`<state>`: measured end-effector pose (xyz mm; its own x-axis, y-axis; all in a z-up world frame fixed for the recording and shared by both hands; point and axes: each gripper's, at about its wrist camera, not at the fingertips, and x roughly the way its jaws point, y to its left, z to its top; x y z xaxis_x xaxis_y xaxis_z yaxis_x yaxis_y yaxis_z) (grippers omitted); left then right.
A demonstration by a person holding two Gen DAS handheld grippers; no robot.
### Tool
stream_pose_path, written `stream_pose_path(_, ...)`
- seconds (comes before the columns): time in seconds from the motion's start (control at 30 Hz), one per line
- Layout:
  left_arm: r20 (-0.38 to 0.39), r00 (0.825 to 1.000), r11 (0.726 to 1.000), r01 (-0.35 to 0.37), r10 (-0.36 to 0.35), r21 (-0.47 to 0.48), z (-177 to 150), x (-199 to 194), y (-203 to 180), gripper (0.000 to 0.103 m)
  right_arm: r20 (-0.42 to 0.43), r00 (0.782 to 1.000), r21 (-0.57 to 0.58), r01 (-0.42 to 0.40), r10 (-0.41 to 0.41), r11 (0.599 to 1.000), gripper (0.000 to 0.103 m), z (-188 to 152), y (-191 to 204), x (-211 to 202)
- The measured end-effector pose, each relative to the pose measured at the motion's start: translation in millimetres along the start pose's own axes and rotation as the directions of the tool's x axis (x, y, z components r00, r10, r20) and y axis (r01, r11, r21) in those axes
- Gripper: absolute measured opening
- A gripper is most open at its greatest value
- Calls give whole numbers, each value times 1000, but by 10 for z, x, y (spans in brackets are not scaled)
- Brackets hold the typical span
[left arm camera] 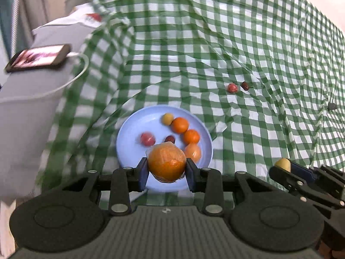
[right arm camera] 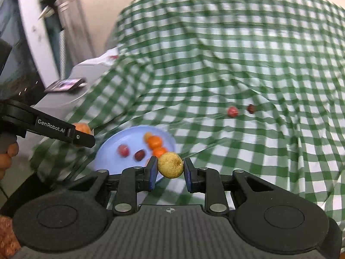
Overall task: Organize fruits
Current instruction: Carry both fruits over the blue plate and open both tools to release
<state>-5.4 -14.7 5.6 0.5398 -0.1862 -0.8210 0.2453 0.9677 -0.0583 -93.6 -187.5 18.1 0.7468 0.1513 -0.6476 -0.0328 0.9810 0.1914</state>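
My left gripper (left arm camera: 167, 166) is shut on a plastic-wrapped orange (left arm camera: 166, 164) and holds it over the near edge of a light blue plate (left arm camera: 131, 129). The plate holds several fruits: oranges (left arm camera: 180, 125), a small yellow fruit (left arm camera: 167, 118), a red fruit (left arm camera: 147, 139) and a dark one (left arm camera: 170, 139). My right gripper (right arm camera: 170, 168) is shut on a small yellow-tan round fruit (right arm camera: 170, 165), just right of the plate (right arm camera: 112, 151). It shows in the left wrist view (left arm camera: 283, 165) too. A red fruit (left arm camera: 232, 88) and a dark fruit (left arm camera: 245, 85) lie on the cloth beyond.
A wrinkled green-and-white checked cloth (left arm camera: 237, 43) covers the table. At the left, a grey surface (left arm camera: 28, 99) carries a phone (left arm camera: 38, 57) with a white cable. A small dark object (left arm camera: 332, 106) lies at the far right of the cloth.
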Motion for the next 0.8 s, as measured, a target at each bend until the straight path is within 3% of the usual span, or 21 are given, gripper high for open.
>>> stream_pose_path(0.13,25,1000,1000,-7,7,-19,-231,-152,97,40,-5,1000,-59,-15,15,998,27,-4,250,-71)
stream_pose_path(0.3,66,998,999,12,-10,-37,-288,-283,182,40,-11,1000,-108,-27,26,994,27,-28,486,-165)
stream_pose_path(0.8,91,996,1000,1,2,-26,-260,-347,259,40,-37,999,-116,2,-6,993,27,-18,572,-203)
